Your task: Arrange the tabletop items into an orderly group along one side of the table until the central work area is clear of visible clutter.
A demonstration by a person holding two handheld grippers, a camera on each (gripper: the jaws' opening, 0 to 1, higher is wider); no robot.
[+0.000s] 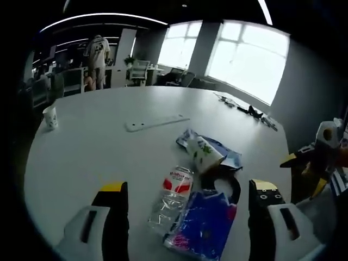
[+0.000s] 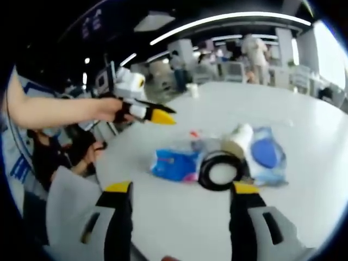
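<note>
- Paper cup [image 1: 50,117] at far left edge of the table [image 1: 109,141], well apart from everything else; flat white strip [image 1: 156,122] lies alone near mid-table.
- Left tool [image 1: 188,202]: my jaws spread wide, holding nothing, hovering over the clutter pile.
- Pile, in left gripper view: clear plastic bottle [image 1: 173,198] on its side, touching blue packet [image 1: 205,223]; black ring [image 1: 228,187] just behind it; white cup [image 1: 204,152] tipped over on a blue-and-clear bag [image 1: 231,157].
- Cables [image 1: 250,111] lie near the far edge by the windows.
- Right tool [image 2: 178,202]: jaws spread, empty, aimed at the same pile from the other side. Left tool enters this view from the left, held by a hand [image 2: 111,109].
- Risk, my judgement: the bottle could roll off if nudged sideways, being round and light.
- Risk: both tools converge on one pile; they may collide or drag neighbouring items.
- Risk: the slack bag may slip a pinch and spill the cup.
</note>
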